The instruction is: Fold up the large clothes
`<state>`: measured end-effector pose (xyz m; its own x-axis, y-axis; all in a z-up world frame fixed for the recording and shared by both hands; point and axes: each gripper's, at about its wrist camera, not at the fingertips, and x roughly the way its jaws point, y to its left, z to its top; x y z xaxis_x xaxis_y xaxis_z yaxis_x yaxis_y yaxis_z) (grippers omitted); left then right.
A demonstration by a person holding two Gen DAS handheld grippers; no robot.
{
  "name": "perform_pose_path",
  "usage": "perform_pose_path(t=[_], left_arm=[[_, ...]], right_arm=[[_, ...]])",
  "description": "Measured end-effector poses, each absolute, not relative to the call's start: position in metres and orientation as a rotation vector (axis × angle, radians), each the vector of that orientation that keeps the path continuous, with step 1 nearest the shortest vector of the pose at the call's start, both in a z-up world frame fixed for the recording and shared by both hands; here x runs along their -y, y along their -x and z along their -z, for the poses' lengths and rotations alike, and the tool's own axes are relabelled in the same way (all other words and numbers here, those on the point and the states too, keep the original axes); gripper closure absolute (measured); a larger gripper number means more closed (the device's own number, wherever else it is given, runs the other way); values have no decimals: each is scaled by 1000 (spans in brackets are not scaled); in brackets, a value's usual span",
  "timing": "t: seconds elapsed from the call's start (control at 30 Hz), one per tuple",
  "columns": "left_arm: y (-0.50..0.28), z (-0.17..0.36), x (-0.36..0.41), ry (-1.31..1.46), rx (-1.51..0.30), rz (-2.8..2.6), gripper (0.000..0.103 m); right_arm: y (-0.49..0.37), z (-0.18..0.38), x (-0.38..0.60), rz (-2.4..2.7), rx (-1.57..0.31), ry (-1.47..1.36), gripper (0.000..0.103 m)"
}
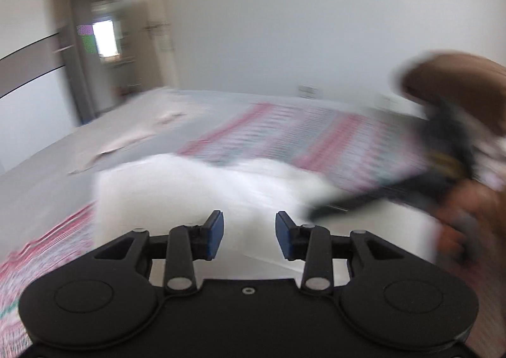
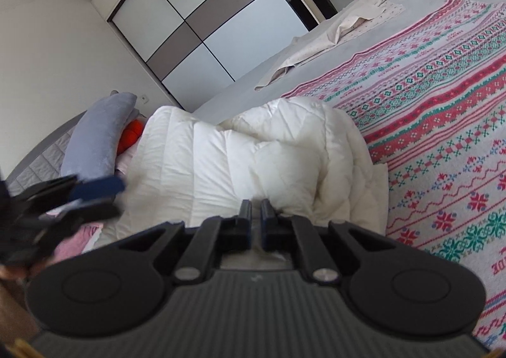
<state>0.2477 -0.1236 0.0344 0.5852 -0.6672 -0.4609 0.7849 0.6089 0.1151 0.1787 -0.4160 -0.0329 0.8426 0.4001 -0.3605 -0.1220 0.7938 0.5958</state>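
Observation:
A bulky white quilted duvet lies bunched on the bed, on a red, green and white patterned blanket. My right gripper is shut, or nearly so, at the duvet's near edge; whether fabric is pinched between its pads is hidden. My left gripper is open and empty just above the blurred white duvet. The left gripper also shows blurred at the left in the right wrist view. The right gripper and the hand holding it show blurred at the right in the left wrist view.
A beige garment lies on the grey sheet at the bed's far side. A lilac pillow and an orange object sit left of the duvet. A wardrobe with sliding doors stands beyond the bed.

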Motion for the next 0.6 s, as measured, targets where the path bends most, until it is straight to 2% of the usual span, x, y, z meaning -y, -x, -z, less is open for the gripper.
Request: perform_pose_path(t=[0.13,0.2,0.27,0.37,0.43,0.6], left_arm=[[-284,-14,132,-121,-454,770,69],[-280,-2,146,-156,-447,724,69],[-268,5,159,-227,-414,676,69],[-254,11,174,-340,-362,618,69],[-251,13,180,-384,-351,606,69],[-254,11,171,-350,-361,623,70]], right_arm=[[-175,35,419,-300,-487,-626,99],[-173,29,420,-282,-494,-629,96],[-171,13,424,-240,-500,-644,85],[-160,-26,418,-138,-414,-699,68],[-156,-52,390,-100,-355,-623,63],[-171,-49,322,45,-254,-373,62]])
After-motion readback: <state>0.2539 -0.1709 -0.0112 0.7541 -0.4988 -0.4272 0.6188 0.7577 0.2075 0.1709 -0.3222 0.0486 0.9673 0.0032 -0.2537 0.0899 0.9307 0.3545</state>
